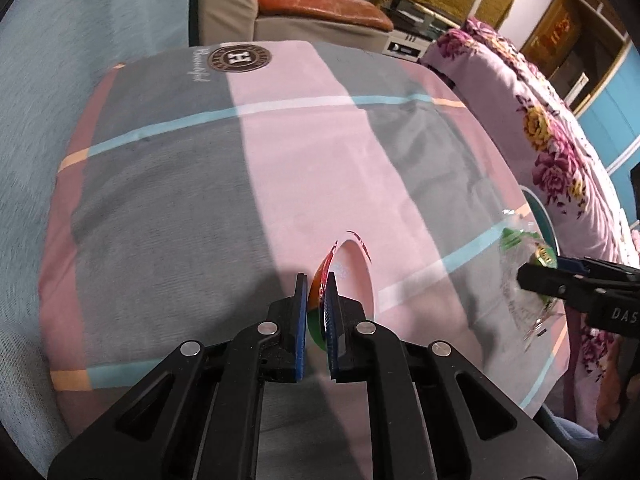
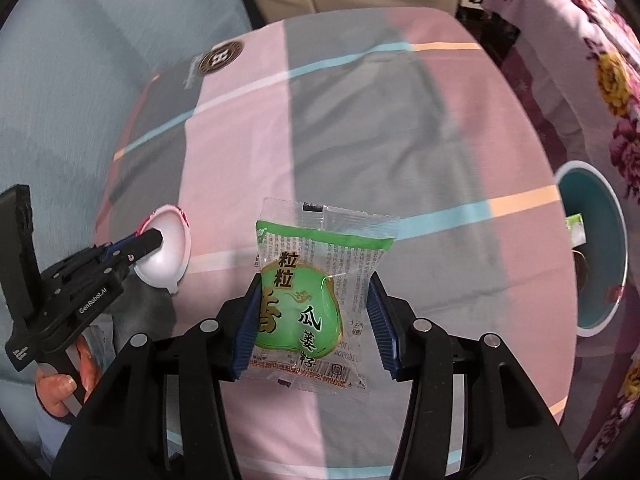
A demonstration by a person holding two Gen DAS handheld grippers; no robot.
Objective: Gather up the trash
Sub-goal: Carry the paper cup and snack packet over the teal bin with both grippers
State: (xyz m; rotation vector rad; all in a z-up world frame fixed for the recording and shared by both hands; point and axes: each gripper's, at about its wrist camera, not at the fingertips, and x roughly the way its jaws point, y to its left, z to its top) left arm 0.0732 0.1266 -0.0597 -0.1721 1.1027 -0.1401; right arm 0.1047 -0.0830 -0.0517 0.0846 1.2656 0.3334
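Both grippers were loaded above the table [image 2: 440,160] — left gripper [image 1: 318,292] pinched a small white cup [image 1: 356,268], right gripper [image 2: 314,312] clamped a green snack packet [image 2: 320,292]. Carry step, I'd judge — next needs both over the teal bin [image 2: 596,248], then release.

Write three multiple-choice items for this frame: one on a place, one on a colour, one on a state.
1. Where is the bin?
A. right of the table, past its edge
B. on the sofa
C. under the left tongs

2. What is the main colour of the snack packet?
A. blue
B. green
C. yellow

3. What are the left tongs doing?
A. hanging open, holding nothing
B. gripping the packet
C. clamped on the small white cup

Key: 1 A, the teal bin sits beside the right table edge. 2 B, its printed panel is green. 3 C, the jaws pinch the cup's rim.
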